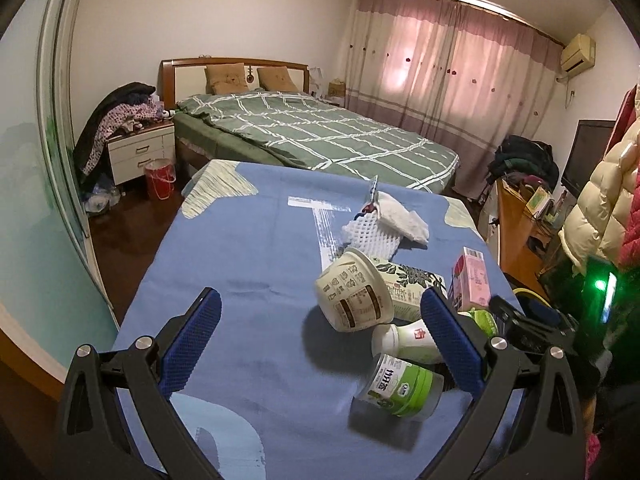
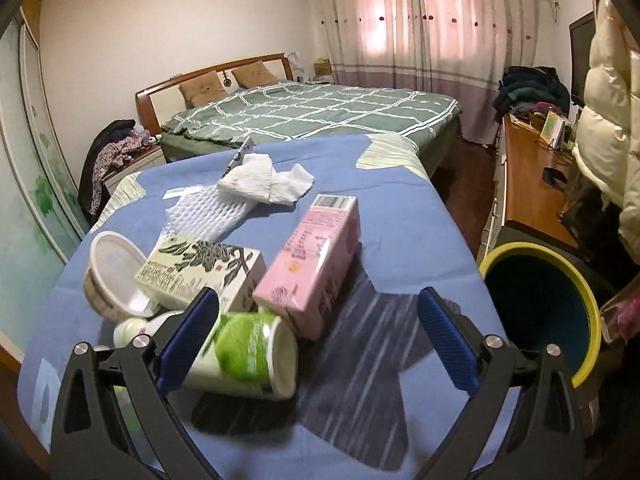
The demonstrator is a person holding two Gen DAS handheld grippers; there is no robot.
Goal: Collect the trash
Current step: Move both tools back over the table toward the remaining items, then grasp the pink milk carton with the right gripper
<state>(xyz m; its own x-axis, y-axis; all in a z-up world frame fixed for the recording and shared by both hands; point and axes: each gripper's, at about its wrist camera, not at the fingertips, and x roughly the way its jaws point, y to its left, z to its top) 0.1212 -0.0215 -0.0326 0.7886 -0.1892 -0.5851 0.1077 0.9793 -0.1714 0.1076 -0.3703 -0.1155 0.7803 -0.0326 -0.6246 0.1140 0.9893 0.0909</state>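
Observation:
Trash lies on a blue-clothed table (image 1: 248, 264): a cream paper cup (image 1: 352, 296) on its side, a floral carton (image 1: 412, 284), a pink carton (image 1: 472, 280), a small white bottle (image 1: 404, 344), a green-labelled cup (image 1: 400, 384), white foam netting (image 1: 370, 236) and a crumpled tissue (image 1: 402, 216). My left gripper (image 1: 320, 340) is open, above the cups and bottle. My right gripper (image 2: 318, 336) is open over the table; a green-labelled cup (image 2: 248, 356) lies by its left finger, the pink carton (image 2: 316, 256) just ahead. A yellow-rimmed bin (image 2: 540, 312) stands off the table's right edge.
A green-quilted bed (image 1: 320, 132) stands beyond the table, with a nightstand (image 1: 140, 152) and a red bucket (image 1: 160, 178) to its left. A wooden desk (image 2: 528, 188) and hanging coats (image 2: 608, 120) are at right. Floral carton (image 2: 200, 272), tissue (image 2: 264, 180).

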